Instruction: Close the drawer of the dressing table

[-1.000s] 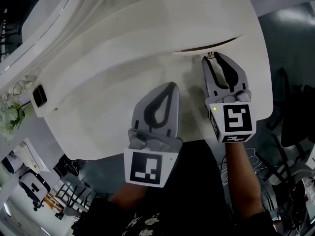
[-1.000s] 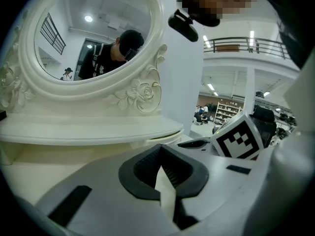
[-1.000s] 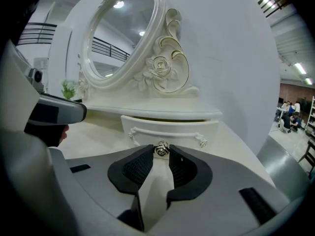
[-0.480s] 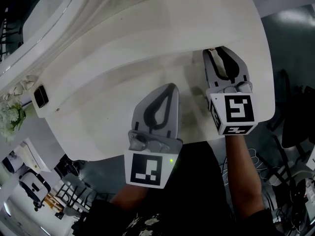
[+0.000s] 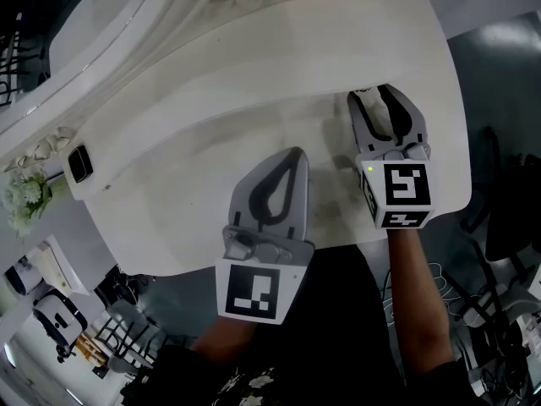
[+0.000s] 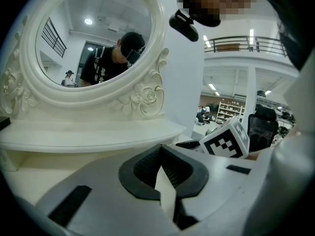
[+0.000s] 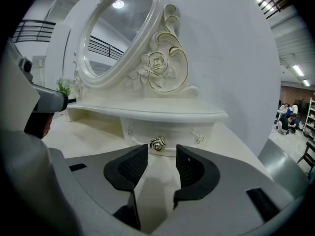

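Observation:
The white dressing table (image 5: 211,142) fills the head view. Its small drawer (image 7: 165,131) sits flush under the upper shelf, with a gold rose knob (image 7: 158,143) on its front. My right gripper (image 7: 161,157) points at that knob. Its jaws are opening, the knob stands just beyond the tips, and neither pad presses on it. In the head view the right gripper (image 5: 382,93) reaches the shelf's edge at the table's right. My left gripper (image 5: 294,153) hovers over the tabletop's middle, shut with nothing in it; in its own view the left gripper (image 6: 160,154) shows its pads together.
An oval mirror (image 7: 115,33) in a carved frame rises behind the shelf. A small dark device (image 5: 79,163) and white flowers (image 5: 24,197) sit at the table's left end. The table's rounded front edge (image 5: 338,248) is close to the person, with dark floor and chairs beyond.
The right gripper pushed forward toward the shelf and the dark gap of the open drawer vanished. Its jaws then spread apart off the knob. The left gripper stayed put.

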The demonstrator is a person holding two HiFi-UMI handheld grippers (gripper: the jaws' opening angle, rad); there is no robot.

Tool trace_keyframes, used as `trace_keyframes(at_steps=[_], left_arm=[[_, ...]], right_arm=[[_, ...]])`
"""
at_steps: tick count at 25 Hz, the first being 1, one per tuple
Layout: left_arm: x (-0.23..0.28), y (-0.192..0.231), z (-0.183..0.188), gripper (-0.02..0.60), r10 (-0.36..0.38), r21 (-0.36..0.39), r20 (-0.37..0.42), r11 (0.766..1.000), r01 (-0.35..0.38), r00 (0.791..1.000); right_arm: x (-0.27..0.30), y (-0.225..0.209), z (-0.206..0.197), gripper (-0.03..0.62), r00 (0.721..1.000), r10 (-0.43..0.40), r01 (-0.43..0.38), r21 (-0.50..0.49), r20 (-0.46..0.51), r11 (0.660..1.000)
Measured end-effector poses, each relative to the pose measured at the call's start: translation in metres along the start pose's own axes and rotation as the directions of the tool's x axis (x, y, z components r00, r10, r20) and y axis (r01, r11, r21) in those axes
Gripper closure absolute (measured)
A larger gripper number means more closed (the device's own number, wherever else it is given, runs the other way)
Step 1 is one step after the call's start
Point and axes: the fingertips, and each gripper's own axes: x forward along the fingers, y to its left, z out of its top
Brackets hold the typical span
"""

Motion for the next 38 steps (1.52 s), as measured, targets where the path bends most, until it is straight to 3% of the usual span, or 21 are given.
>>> trace_keyframes(at_steps=[5, 7, 8, 17, 24, 38], left_arm=[[-0.012, -0.008, 0.003, 0.581, 0.015, 0.01, 0.016, 1.0, -0.015, 1.0], [-0.019, -0.014, 0.007, 0.581, 0.019, 0.018, 0.035, 1.0, -0.02, 0.999], [-0.023, -0.017, 0.009, 0.581, 0.021, 0.024, 0.047, 0.999, -0.022, 0.999], [-0.077, -0.053, 0.045, 0.581, 0.037, 0.079, 0.169, 0.996, -0.051, 0.985], [-0.119, -0.082, 0.083, 0.581, 0.041, 0.104, 0.306, 0.992, -0.076, 0.951], [-0.169, -0.102, 0.109, 0.581, 0.046, 0.16, 0.379, 0.98, -0.115, 0.924]], right_arm=[[-0.024, -0.012, 0.001, 0.444, 0.998, -0.05, 0.05, 0.009, 0.033, 0.999], [-0.044, -0.016, 0.011, 0.587, 0.991, -0.099, 0.1, 0.001, 0.091, 0.995], [-0.056, -0.017, 0.017, 0.594, 0.985, -0.119, 0.12, 0.001, 0.123, 0.993], [-0.158, 0.002, 0.065, 0.595, 0.948, -0.117, 0.105, 0.056, 0.296, 0.993], [-0.239, 0.012, 0.098, 0.595, 0.904, -0.108, 0.099, 0.043, 0.414, 0.994], [-0.319, 0.015, 0.107, 0.597, 0.862, -0.144, 0.169, -0.006, 0.487, 0.986]])
